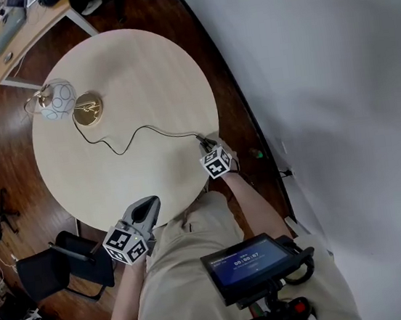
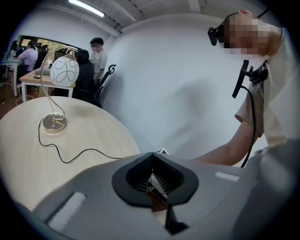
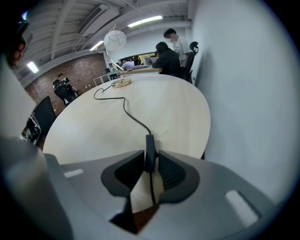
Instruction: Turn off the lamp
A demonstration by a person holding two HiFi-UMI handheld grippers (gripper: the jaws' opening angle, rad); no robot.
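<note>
While the left gripper (image 2: pixel 151 159) rests pressed together and empty at the round table's (image 1: pixel 137 69) 6 o'clock edge, the right gripper (image 3: pixel 150 161) at 4 o'clock pinches the black inline switch (image 3: pixel 149 149). Its black cord (image 1: pixel 138 131) snakes to the lamp (image 1: pixel 57 100) at 10 o'clock: white patterned globe, thin arched gold stem, round gold base (image 1: pixel 88 109).

Upright brass lamp (image 1: pixel 57 100), white globe shade, at far table (image 1: pixel 138 76) edge; black cord (image 1: pixel 131 137) to inline switch (image 3: pixel 149 149)
</note>
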